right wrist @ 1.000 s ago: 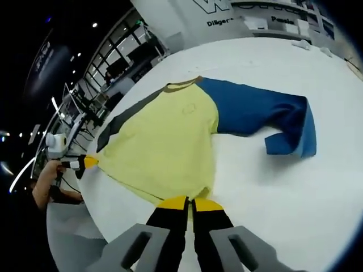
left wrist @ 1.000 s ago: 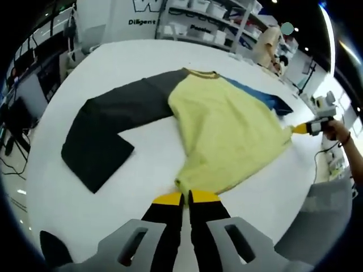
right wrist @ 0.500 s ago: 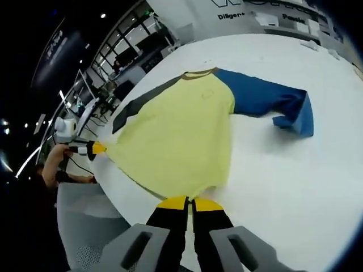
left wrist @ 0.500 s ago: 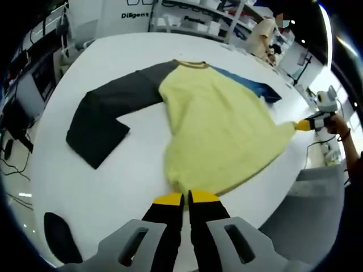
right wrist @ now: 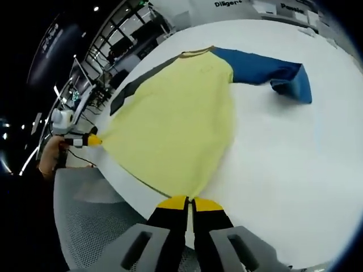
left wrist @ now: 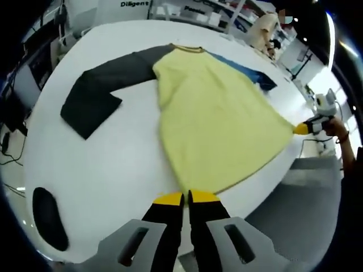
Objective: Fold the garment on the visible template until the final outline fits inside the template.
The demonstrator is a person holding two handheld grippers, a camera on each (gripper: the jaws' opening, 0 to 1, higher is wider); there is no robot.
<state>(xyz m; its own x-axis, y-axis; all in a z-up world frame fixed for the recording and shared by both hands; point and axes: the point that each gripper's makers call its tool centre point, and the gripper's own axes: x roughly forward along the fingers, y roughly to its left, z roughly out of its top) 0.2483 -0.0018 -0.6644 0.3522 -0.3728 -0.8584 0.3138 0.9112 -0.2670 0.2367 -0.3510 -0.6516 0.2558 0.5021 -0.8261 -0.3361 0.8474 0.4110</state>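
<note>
A long-sleeved garment with a pale yellow body, one dark grey sleeve and one blue sleeve [left wrist: 215, 119] lies spread on a round white table [left wrist: 108, 164], its olive-trimmed collar away from both cameras and its hem at the near table edge.

In the left gripper view, the left gripper [left wrist: 186, 197], black with yellow tips, has its two jaws pressed together on one corner of the yellow hem, just at the table's edge. The dark grey sleeve [left wrist: 99, 85] runs out to the left of the body and bends back on itself, lying flat on the table. The blue sleeve [left wrist: 249, 73] peeks out from behind the far side of the body. A dark oval mark [left wrist: 48, 218] sits on the table near its edge, well apart from the garment. At the right of this view the right gripper [left wrist: 300, 128] pinches the other hem corner, held by a person's hand [left wrist: 334, 129].

In the right gripper view, the right gripper [right wrist: 190, 203] has its jaws closed on its hem corner, the yellow cloth stretched taut between the two corners. The blue sleeve lies folded at its end on the far side of the table. The left gripper clamps the far corner at the left edge, beyond the table rim, above a grey mesh surface [right wrist: 96, 226]
</note>
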